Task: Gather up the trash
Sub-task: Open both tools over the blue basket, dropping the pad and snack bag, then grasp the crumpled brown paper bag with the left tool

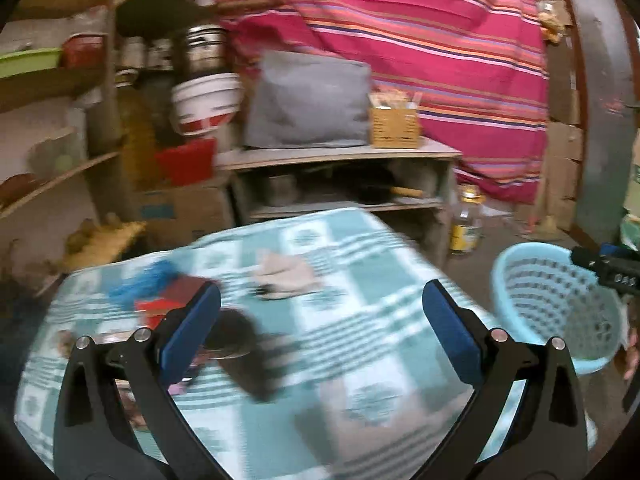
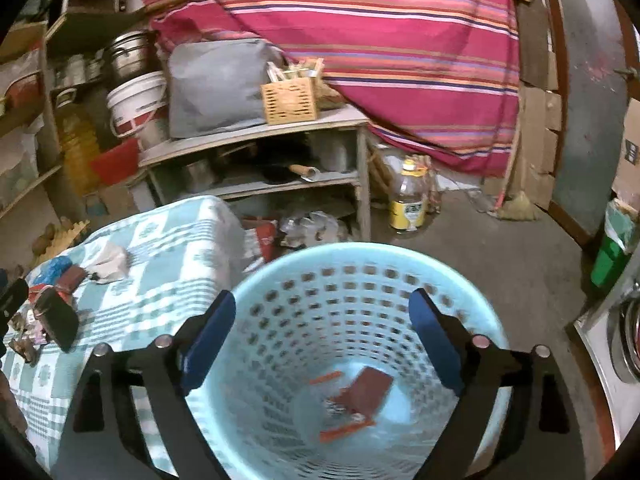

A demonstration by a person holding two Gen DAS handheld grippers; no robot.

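A light blue perforated basket (image 2: 360,280) stands on the floor by the table; it shows at the right in the left wrist view (image 1: 552,304). Inside it lie a dark red wrapper (image 2: 366,394) and orange scraps (image 2: 346,430). My right gripper (image 2: 322,340) hangs open over the basket's mouth, nothing between its fingers. My left gripper (image 1: 320,332) is open above the green checked tablecloth (image 1: 360,320), also holding nothing. On the cloth lie a crumpled white tissue (image 1: 286,272), a blue wad (image 1: 146,280), red wrappers (image 1: 160,308) and a dark item (image 1: 240,344).
A wooden shelf unit (image 1: 340,156) behind the table carries a grey bag (image 1: 308,100) and a small wicker box (image 1: 394,122). A yellow-labelled bottle (image 2: 408,200) stands on the floor. A striped pink cloth (image 2: 380,40) hangs behind. More litter lies under the shelf (image 2: 308,226).
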